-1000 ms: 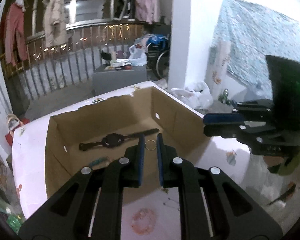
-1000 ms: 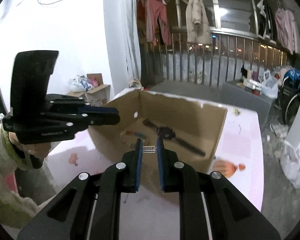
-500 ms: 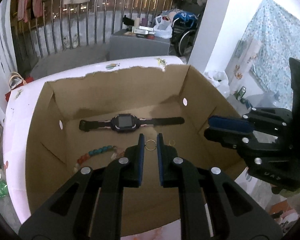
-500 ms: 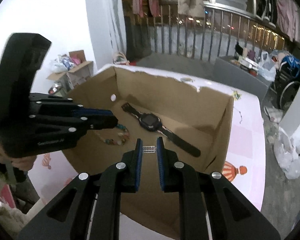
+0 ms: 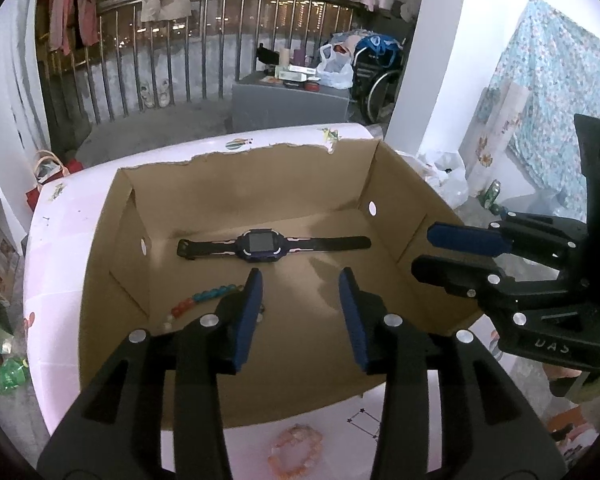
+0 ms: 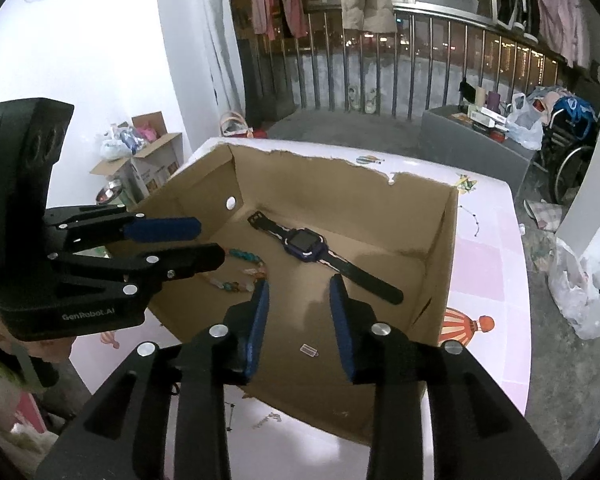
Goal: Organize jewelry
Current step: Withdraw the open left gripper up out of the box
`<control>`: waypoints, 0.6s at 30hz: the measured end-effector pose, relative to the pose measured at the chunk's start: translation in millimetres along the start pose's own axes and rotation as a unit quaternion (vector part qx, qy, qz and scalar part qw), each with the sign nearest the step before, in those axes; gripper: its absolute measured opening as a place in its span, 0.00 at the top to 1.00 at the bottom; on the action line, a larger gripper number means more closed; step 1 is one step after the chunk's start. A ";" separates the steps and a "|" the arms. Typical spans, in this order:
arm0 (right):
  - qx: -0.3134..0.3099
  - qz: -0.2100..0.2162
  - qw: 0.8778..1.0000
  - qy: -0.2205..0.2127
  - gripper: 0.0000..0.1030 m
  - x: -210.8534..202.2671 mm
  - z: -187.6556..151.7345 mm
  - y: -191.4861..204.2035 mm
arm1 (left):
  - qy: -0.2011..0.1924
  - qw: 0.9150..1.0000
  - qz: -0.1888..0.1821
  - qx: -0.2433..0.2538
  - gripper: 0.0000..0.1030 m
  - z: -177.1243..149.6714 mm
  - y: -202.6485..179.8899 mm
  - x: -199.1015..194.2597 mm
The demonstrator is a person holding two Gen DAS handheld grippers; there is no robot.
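Observation:
An open cardboard box point(image 5: 420, 208) point(image 6: 452, 248) stands on a pink table. Inside lie a dark smartwatch point(image 5: 262, 243) point(image 6: 306, 246), a coloured bead bracelet point(image 5: 204, 298) point(image 6: 240, 258) and a small silver piece point(image 6: 309, 349). My left gripper point(image 5: 300, 288) is open and empty above the box floor; it also shows in the right wrist view point(image 6: 204, 240). My right gripper point(image 6: 298, 296) is open and empty over the box, with the silver piece on the floor between its fingers; it also shows in the left wrist view point(image 5: 428, 248). A gold ring is not visible.
A pink bead bracelet point(image 5: 296, 450) lies on the table point(image 5: 60, 248) in front of the box. Beyond the table are a railing, hanging clothes, a grey cabinet point(image 5: 288, 100) and a wheelchair point(image 6: 568, 148). Small boxes stand on the floor at the left point(image 6: 144, 168).
Both grippers have opened over the box. The left let go of the small gold ring, the right let go of the small silver piece, which now lies on the box floor.

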State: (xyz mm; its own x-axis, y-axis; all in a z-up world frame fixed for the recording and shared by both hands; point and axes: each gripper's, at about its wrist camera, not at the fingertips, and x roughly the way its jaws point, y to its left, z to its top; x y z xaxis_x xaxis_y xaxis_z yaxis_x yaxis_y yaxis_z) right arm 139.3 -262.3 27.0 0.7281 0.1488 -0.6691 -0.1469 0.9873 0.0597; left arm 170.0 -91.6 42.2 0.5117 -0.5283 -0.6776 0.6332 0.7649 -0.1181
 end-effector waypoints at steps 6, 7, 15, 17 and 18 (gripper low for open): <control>-0.003 0.005 1.000 -0.015 0.60 -13.0 0.8 3.0 | -0.012 1.000 0.003 -0.001 0.60 -1.9 -3.0 -13.9; -0.004 0.005 1.000 -0.018 0.58 -14.5 1.4 4.6 | -0.014 1.000 0.004 -0.001 0.59 -2.1 -3.8 -16.2; -0.006 0.011 0.999 -0.032 0.54 -28.1 -2.0 10.1 | -0.036 0.999 0.011 -0.002 0.51 -4.6 -7.5 -38.3; -0.007 0.013 0.999 -0.033 0.54 -30.9 -3.2 11.7 | -0.039 0.999 0.013 -0.002 0.51 -7.2 -7.5 -43.0; -0.008 0.014 0.999 -0.034 0.54 -32.3 -3.8 12.9 | -0.040 0.999 0.014 -0.003 0.51 -8.4 -7.9 -45.1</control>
State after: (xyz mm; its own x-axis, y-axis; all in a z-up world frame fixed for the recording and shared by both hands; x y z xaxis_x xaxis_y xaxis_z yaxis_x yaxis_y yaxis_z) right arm 111.3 -254.6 46.5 0.7672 0.1810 -0.6153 -0.1782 0.9817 0.0666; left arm 137.0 -70.7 67.6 0.5743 -0.5338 -0.6207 0.6146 0.7820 -0.1040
